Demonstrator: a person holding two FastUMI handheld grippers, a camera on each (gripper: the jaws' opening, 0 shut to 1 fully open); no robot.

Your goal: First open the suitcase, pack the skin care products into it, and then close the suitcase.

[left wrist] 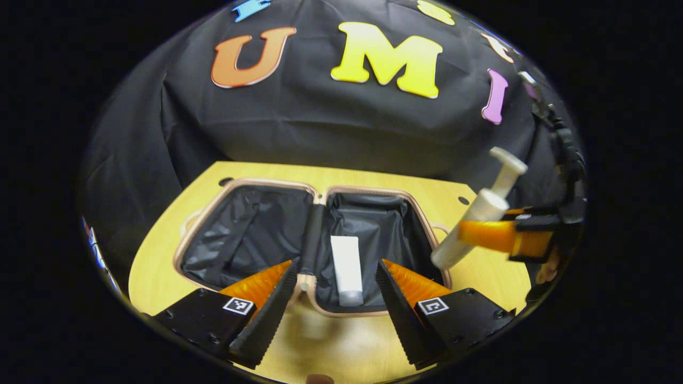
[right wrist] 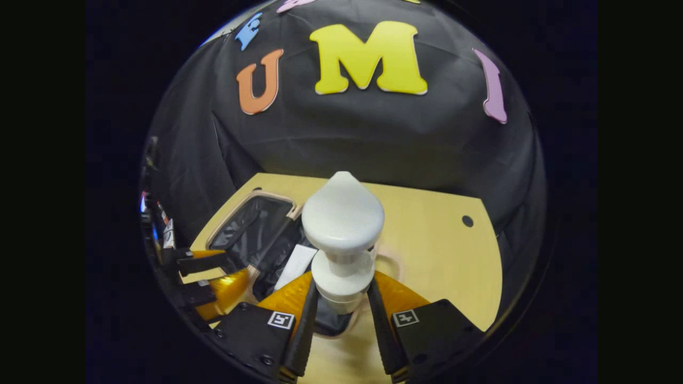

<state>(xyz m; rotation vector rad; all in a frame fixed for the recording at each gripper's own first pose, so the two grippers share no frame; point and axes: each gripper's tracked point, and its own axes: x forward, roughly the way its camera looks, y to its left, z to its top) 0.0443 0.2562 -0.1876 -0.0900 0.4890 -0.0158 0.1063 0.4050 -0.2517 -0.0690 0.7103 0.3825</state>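
Above the open suitcase (left wrist: 251, 234), right claw (right wrist: 341, 314) clamped on pump bottle (right wrist: 341, 240); left claw (left wrist: 333, 306) apart, seemingly empty.

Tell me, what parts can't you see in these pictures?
- Suitcase in the right gripper view: its near half sits behind the pump bottle and right gripper.
- Bottle's lower body there: hidden between the fingers.
- Tube label, left gripper view: too small to read.
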